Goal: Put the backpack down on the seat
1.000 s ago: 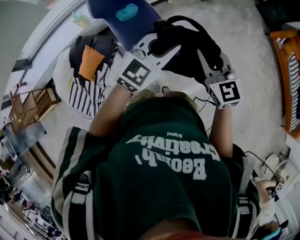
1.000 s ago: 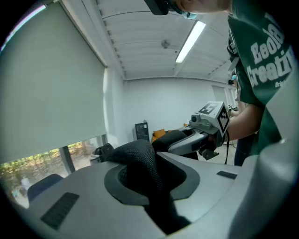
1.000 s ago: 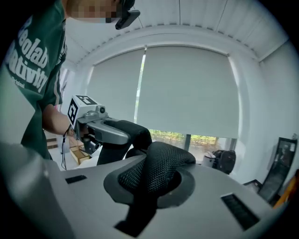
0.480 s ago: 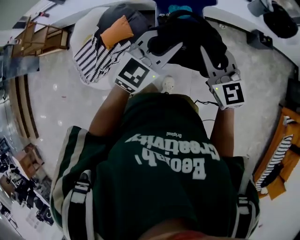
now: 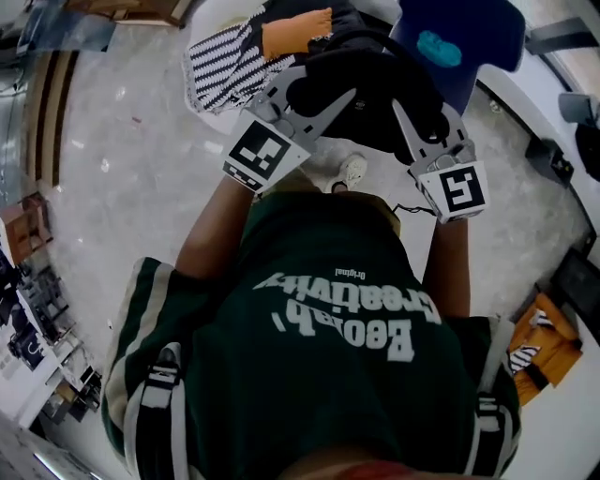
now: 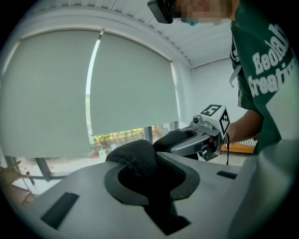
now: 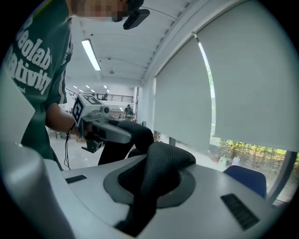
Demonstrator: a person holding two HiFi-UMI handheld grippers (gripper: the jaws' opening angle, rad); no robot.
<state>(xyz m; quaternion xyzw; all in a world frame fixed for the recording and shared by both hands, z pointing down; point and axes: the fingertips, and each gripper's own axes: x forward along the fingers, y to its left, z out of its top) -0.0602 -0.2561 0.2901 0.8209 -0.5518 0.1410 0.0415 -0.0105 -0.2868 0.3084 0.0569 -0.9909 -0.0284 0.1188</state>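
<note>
- The step in hand looks like the carry: the black backpack (image 5: 370,89) hangs in the air in front of the person, above the floor (image 5: 141,178) and not yet on the blue seat (image 5: 487,33)
- The left gripper (image 5: 330,98) is clenched on a mesh strap (image 6: 135,156) that bulges up between its jaws; the right gripper (image 5: 405,117) is clamped the same way on another padded strap (image 7: 163,163)
- The seat lies just beyond the backpack, past its right side in the head view, so the load is near the seat's near edge but not over it
- Next, I judge, both grippers must take the backpack over the seat's middle, lower it until it rests there, and only then let the straps go
- A teal patch (image 5: 439,47) shows on the blue surface, nearer its left edge; whether it is a loose object or part of the chair I cannot tell, and if loose it would sit under the bag
- To the left, a striped cloth (image 5: 220,61) with an orange piece (image 5: 295,28) lies well clear of the seat
- The person's white shoe (image 5: 353,171) is directly below the backpack
</note>
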